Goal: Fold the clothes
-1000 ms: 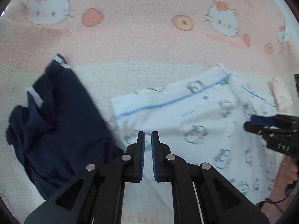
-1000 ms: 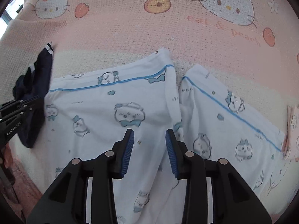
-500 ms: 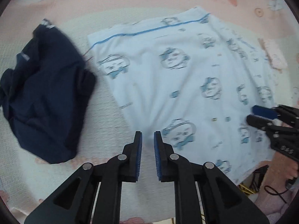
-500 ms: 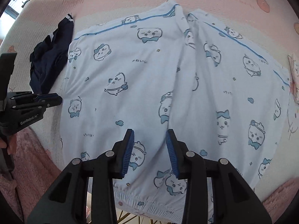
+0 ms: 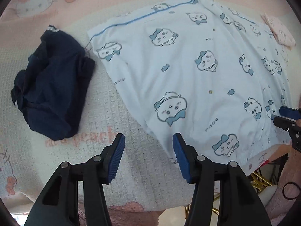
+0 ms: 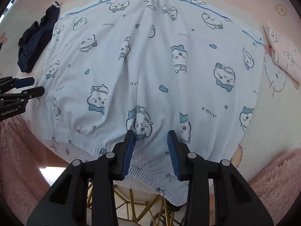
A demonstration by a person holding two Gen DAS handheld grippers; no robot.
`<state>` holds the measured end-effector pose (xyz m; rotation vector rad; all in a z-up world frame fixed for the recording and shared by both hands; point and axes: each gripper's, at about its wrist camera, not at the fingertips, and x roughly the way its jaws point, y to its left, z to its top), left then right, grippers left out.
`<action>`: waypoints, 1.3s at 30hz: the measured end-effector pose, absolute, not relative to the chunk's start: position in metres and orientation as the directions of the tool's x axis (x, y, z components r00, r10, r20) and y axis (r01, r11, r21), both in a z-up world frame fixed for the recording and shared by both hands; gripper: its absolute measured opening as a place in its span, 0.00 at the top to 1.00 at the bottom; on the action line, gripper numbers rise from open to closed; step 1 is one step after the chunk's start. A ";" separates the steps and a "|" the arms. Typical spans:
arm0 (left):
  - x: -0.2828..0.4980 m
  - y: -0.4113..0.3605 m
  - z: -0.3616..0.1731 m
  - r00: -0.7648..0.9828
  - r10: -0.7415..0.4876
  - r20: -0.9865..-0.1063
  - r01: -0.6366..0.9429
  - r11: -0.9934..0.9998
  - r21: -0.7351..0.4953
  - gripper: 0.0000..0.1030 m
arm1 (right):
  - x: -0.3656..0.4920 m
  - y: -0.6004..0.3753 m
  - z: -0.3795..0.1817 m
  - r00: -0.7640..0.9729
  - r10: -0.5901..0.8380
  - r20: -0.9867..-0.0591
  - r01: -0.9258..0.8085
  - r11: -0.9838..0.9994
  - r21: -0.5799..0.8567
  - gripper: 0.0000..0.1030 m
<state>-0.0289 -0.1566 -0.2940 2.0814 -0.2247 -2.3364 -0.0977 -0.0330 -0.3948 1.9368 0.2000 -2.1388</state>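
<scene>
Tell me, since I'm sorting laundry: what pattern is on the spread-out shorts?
Pale blue elastic-waist shorts with cartoon animal faces and blue piping; clearest in the right wrist view.

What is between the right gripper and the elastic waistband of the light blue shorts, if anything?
Nothing visible. The right gripper is open just above the light blue shorts, with the waistband directly beneath its fingers. The navy garment lies off to the shorts' far left side, clear of it.

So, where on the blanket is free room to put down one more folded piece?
Free: the strip between the navy garment and the shorts, and the pink blanket beyond both. Crowded: the right edge, where the pink cloth lies close by the shorts.
</scene>
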 end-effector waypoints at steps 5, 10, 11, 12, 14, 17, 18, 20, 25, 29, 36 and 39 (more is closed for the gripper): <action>-0.012 -0.158 -0.306 -0.024 -0.152 -0.988 -0.192 -0.969 0.154 0.46 | -0.094 -0.014 -0.390 -0.101 -0.109 -0.989 0.205 -0.975 0.087 0.65; -0.007 -0.142 -0.282 -0.112 -0.096 -0.989 -0.203 -0.972 0.117 0.46 | -0.091 0.006 -0.384 -0.118 -0.126 -0.985 0.135 -0.985 0.110 0.64; -0.007 -0.130 -0.281 -0.130 -0.045 -0.990 -0.229 -0.971 0.074 0.46 | -0.090 0.010 -0.383 -0.121 -0.129 -0.984 0.121 -0.986 0.114 0.65; -0.007 -0.118 -0.281 -0.146 0.003 -0.989 -0.256 -0.966 0.035 0.46 | -0.090 0.014 -0.382 -0.125 -0.132 -0.983 0.107 -0.987 0.119 0.64; -0.003 -0.098 -0.296 -0.125 0.005 -0.992 -0.290 -0.956 0.032 0.46 | -0.088 0.021 -0.380 -0.132 -0.138 -0.982 0.079 -0.989 0.129 0.65; 0.008 -0.091 -0.303 -0.130 -0.062 -0.990 -0.303 -0.948 0.099 0.41 | -0.083 0.029 -0.381 -0.118 -0.123 -0.985 0.073 -0.991 0.115 0.64; 0.012 -0.097 -0.303 -0.104 -0.076 -0.992 -0.283 -0.954 0.103 0.40 | -0.081 0.032 -0.382 -0.111 -0.116 -0.987 0.073 -0.991 0.108 0.64; 0.019 -0.110 -0.297 -0.091 -0.081 -0.993 -0.245 -0.964 0.101 0.40 | -0.076 0.037 -0.383 -0.098 -0.102 -0.990 0.075 -0.993 0.095 0.64; 0.033 -0.113 -0.274 -0.176 0.046 -0.983 -0.230 -0.973 -0.004 0.40 | -0.066 0.045 -0.386 -0.074 -0.073 -0.995 0.089 -0.994 0.066 0.61; 0.044 -0.098 -0.286 -0.134 -0.049 -0.990 -0.304 -0.948 0.088 0.39 | -0.060 0.026 -0.390 -0.047 -0.121 -0.992 0.130 -0.985 0.114 0.61; 0.040 -0.116 -0.259 -0.198 0.075 -0.977 -0.258 -0.966 -0.022 0.39 | -0.089 0.070 -0.348 -0.171 -0.149 -0.974 0.034 -0.989 0.146 0.61; 0.019 -0.122 -0.247 -0.273 0.111 -0.956 -0.215 -0.975 -0.052 0.39 | -0.127 0.108 -0.334 -0.219 -0.113 -0.969 -0.003 -0.993 0.116 0.61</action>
